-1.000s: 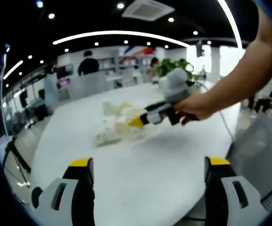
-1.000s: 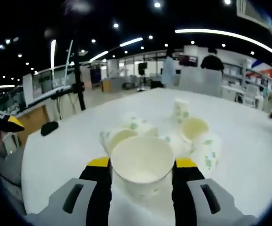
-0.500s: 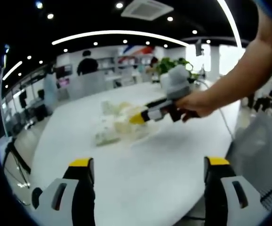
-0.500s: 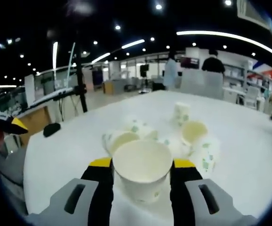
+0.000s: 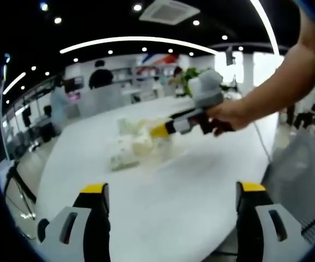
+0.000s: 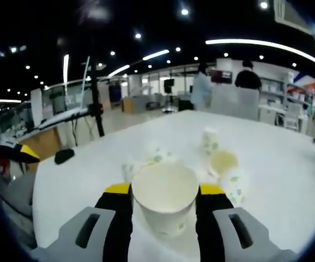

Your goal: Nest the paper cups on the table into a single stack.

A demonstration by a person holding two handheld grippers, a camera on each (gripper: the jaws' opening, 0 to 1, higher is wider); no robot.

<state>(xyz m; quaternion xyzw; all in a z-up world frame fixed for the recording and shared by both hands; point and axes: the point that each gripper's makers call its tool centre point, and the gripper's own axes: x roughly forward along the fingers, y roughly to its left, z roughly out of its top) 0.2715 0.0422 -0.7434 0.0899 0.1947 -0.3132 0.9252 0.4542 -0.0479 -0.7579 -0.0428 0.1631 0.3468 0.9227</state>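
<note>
Right gripper view: the right gripper [image 6: 163, 204] has its yellow-tipped jaws closed against the sides of an upright paper cup [image 6: 164, 196], mouth open to the camera. Behind it, on the white table [image 6: 288, 174], the other cups [image 6: 223, 169] lie in a loose cluster, some on their sides, and one small cup [image 6: 210, 140] stands apart further back. Compared with a second ago the cluster looks smaller and lower behind the held cup, and the cup's base seems clear of the table, so the gripper appears to have lifted the cup up and away from the pile. People stand far off in the office background.

Left gripper view: the left gripper [image 5: 171, 202] has its jaws spread wide with nothing between them, hovering over bare table near the edge. Across the table a hand [image 5: 228, 114] holds the right gripper, seen from the side, above the blurred pile of cups. That hand now sits a little higher than a second ago, which fits a lift.

Judgement: one cup is picked and raised; the likely next step is to lower it into or onto another cup to begin the stack. The pile is not yet nested
</note>
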